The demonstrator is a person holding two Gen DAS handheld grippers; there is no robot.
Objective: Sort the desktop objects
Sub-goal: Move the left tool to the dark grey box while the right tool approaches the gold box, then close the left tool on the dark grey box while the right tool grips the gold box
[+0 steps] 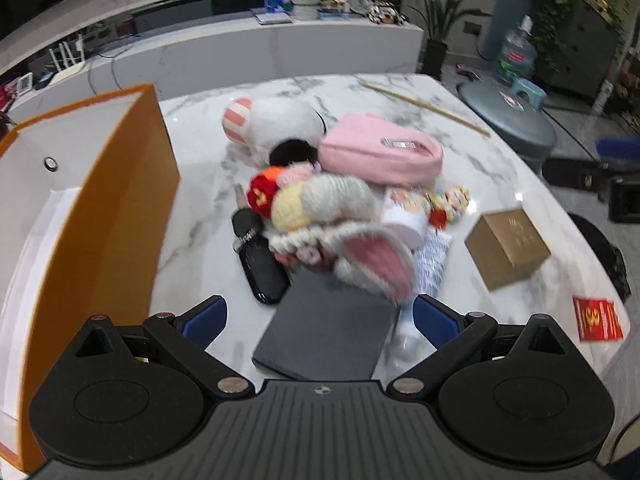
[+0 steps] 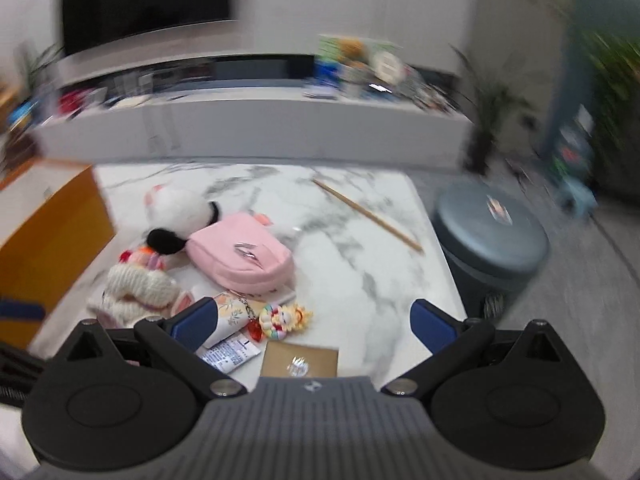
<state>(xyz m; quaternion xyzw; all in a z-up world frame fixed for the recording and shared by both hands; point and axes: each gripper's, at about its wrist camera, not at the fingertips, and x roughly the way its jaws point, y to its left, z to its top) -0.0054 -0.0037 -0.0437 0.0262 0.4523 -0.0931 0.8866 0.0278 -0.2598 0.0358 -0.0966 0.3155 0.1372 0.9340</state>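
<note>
A heap of objects lies on the marble table (image 1: 360,92): a white plush (image 1: 280,124), a pink pouch (image 1: 380,156), a knitted bunny (image 1: 336,216), a black key fob (image 1: 260,264), a dark notebook (image 1: 328,336) and a gold box (image 1: 508,248). My left gripper (image 1: 320,320) hangs open above the notebook, touching nothing. In the right wrist view my right gripper (image 2: 314,320) is open over the table's near edge, above a small doll charm (image 2: 284,320) and the gold box (image 2: 300,360). The pink pouch (image 2: 240,256) lies beyond it.
An orange-sided white bin (image 1: 100,208) stands at the left. A wooden stick (image 1: 424,108) lies at the far side of the table, and a red packet (image 1: 596,316) near its right edge. A grey round stool (image 2: 492,236) stands off the table's right side.
</note>
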